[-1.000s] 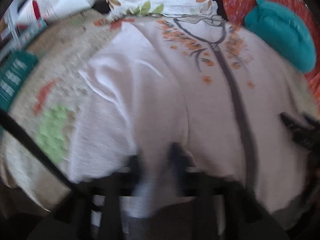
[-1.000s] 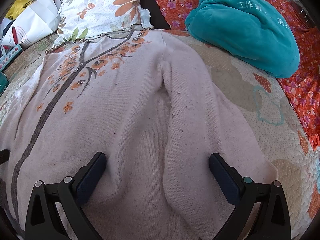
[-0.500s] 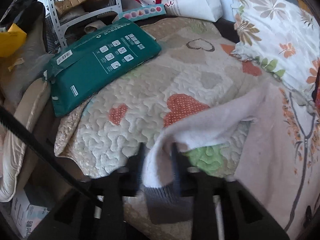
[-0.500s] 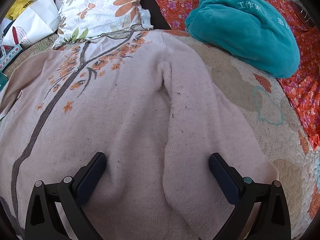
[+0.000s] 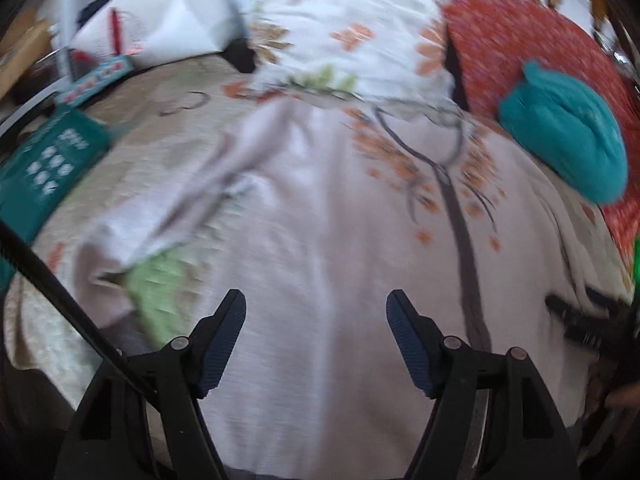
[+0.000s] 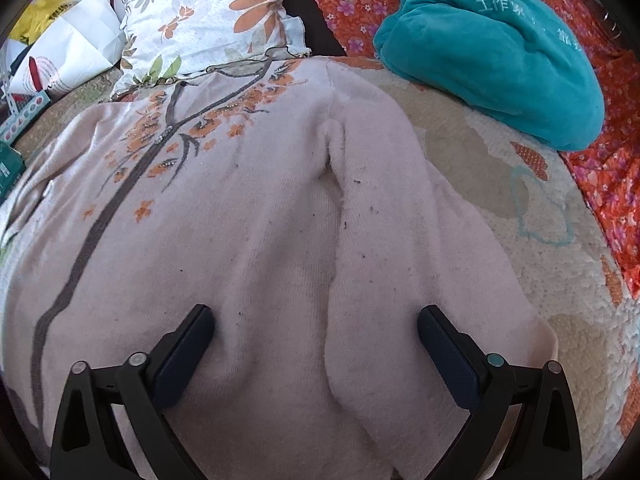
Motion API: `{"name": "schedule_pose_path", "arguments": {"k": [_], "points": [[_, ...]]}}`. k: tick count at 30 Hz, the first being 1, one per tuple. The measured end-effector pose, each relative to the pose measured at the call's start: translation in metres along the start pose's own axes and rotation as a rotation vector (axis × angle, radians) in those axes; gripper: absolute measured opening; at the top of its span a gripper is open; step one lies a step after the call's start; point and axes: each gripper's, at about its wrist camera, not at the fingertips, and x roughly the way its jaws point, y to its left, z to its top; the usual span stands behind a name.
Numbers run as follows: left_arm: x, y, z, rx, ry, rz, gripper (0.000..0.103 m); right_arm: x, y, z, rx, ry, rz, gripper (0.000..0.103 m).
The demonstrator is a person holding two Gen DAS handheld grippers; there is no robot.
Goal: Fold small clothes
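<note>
- A pale pink knit cardigan [image 6: 248, 240] lies spread flat, front up, on a quilted bedspread [image 6: 500, 184] covering a bed.
- A grey zip line with orange flower embroidery [image 6: 188, 136] runs down the cardigan's front.
- The left gripper [image 5: 316, 336] hangs over the cardigan's body; its fingers [image 5: 224, 336] have just been opening and now stand apart, with nothing pinched between them.
- The cardigan's left sleeve [image 5: 172, 208] lies stretched out sideways on the bedspread, beside the body, in a blurred left wrist view.
- The right gripper [image 6: 316, 352] hovers low over the other side; its fingers [image 6: 448, 356] are spread wide, having just closed in a little, and press on nothing.
- The right sleeve [image 6: 400, 240] lies along the cardigan's body, between and ahead of those fingers.
- A floral pillow [image 6: 208, 12] sits just beyond the collar.
- A teal plush bundle [image 6: 492, 52] rests on an orange flowered cloth [image 6: 612, 168] at the far right.
- A green packet [image 5: 44, 172] and a white bag [image 5: 160, 28] lie at the bed's left edge.
</note>
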Motion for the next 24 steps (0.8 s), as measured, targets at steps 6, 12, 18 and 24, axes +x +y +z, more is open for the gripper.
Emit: {"name": "schedule_pose_path", "arguments": {"k": [6,12,18,24], "points": [[0.019,-0.006,-0.028,0.06,0.052,-0.041,0.072,-0.072,-0.076,0.005,0.312,-0.084,0.128,0.064],[0.023,-0.011,-0.036,0.089,0.035,-0.036,0.079,-0.095,-0.133,-0.025,0.405,0.067,0.075,0.048],[0.025,-0.014,-0.033,0.098,0.023,-0.023,0.082,-0.105,-0.117,-0.063,0.406,0.078,0.079,0.048],[0.025,-0.015,-0.034,0.099,0.014,-0.016,0.083,-0.098,-0.056,-0.057,0.178,0.13,0.008,0.044]]}}
